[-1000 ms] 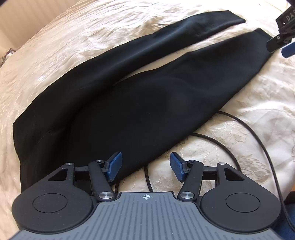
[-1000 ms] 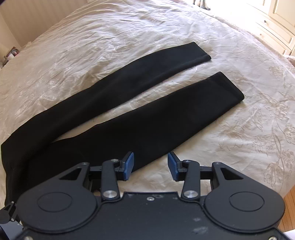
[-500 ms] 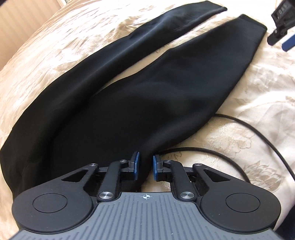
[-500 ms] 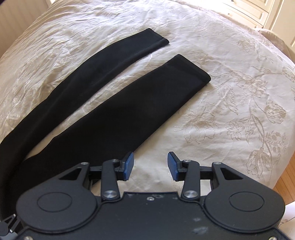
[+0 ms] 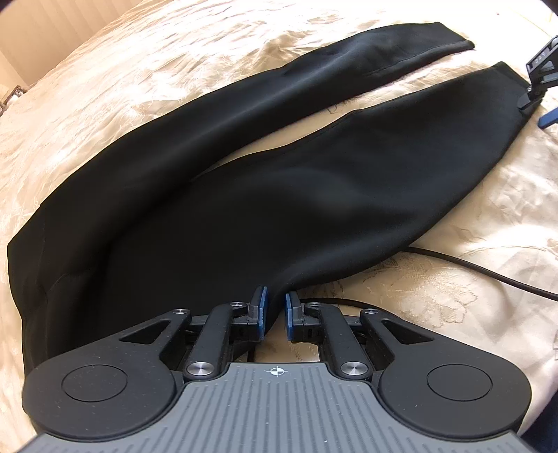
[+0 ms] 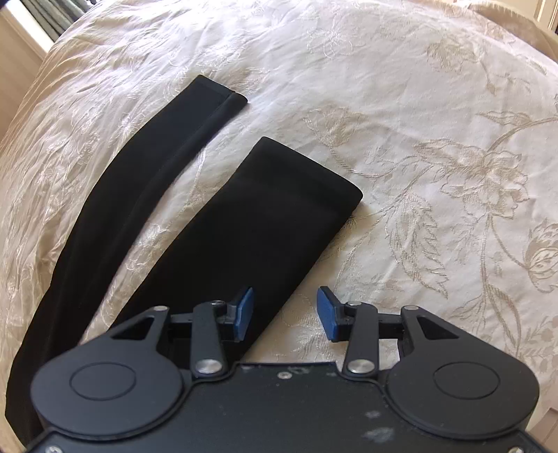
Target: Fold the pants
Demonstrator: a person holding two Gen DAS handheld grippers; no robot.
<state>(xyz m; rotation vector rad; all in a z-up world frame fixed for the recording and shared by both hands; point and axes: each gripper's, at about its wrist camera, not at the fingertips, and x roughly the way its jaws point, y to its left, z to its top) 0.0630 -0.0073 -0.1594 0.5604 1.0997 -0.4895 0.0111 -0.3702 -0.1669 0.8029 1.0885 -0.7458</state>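
Pants (image 5: 265,195) edge between left jaws

Cream floral-embroidered bedspread (image 6: 436,115), sunlit; ribbed pale wall (image 5: 45,28) behind bed.

- Left gripper (image 5: 274,313): blue pads (image 5: 262,312) drawn close, only a narrow gap between them — whether anything is pinched there cannot be told.
- Body low and level in its own view, fingers pointing forward.
- Right gripper (image 6: 284,313): blue pads (image 6: 327,312) spread wide, nothing between them.
- Tilted downward, left pad forward of the right in frame.
- Also seen from the left wrist camera at the far right edge (image 5: 542,89) — one dark finger and one blue pad showing, apart.
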